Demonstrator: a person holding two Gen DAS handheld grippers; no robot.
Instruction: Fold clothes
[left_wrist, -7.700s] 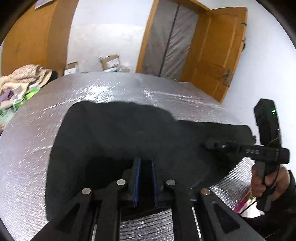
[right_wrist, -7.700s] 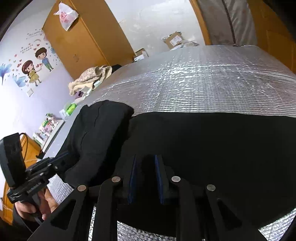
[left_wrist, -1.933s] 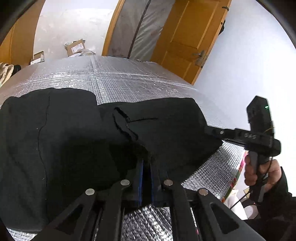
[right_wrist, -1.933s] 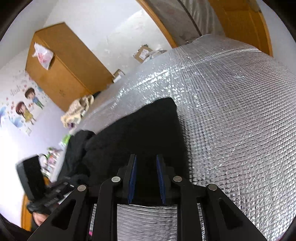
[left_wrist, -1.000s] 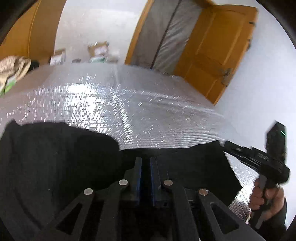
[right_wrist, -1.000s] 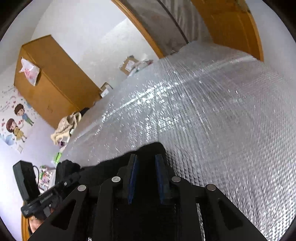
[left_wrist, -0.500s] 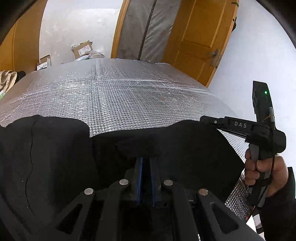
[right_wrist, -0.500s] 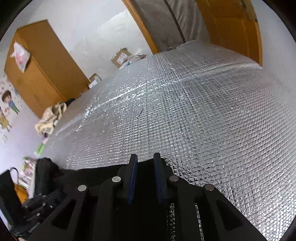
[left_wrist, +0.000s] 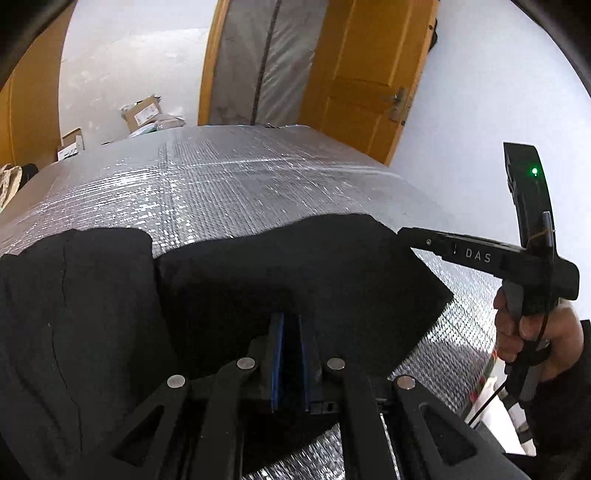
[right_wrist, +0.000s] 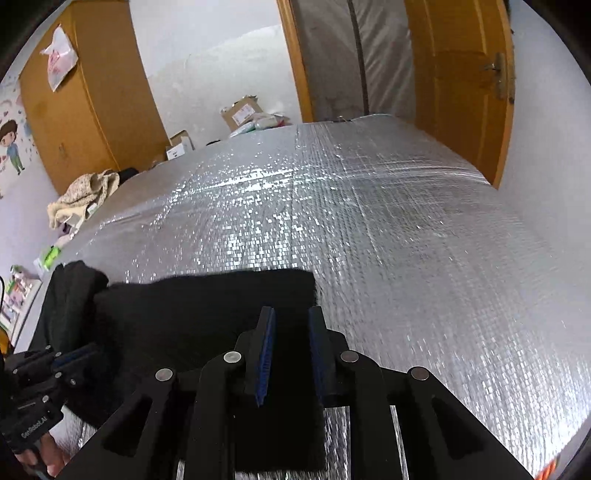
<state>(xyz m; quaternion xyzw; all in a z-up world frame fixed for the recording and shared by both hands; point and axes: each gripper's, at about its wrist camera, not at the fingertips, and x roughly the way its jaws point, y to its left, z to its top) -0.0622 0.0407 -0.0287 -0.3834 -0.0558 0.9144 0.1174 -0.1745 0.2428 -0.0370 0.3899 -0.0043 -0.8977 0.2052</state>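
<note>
A black garment lies folded on the silver quilted surface, its doubled layer ending in a straight edge on the right. My left gripper is shut on the near edge of this cloth, which fills the narrow gap between the blue pads. In the right wrist view the same garment reaches a little past my right gripper. Its jaws are opening, with a strip of black cloth still between the pads and hanging below them. The right gripper's tip rests at the fold's far right corner.
The silver surface stretches ahead of the garment. Cardboard boxes sit on the floor beyond it, near an orange door. A beige cloth pile lies at the left edge by a wooden wardrobe. A hand holds the right gripper.
The right gripper has shifted and rolled, so the garment's edge now lies ahead of its fingertips instead of level with them. The left gripper moved slightly, still closed on the cloth.
</note>
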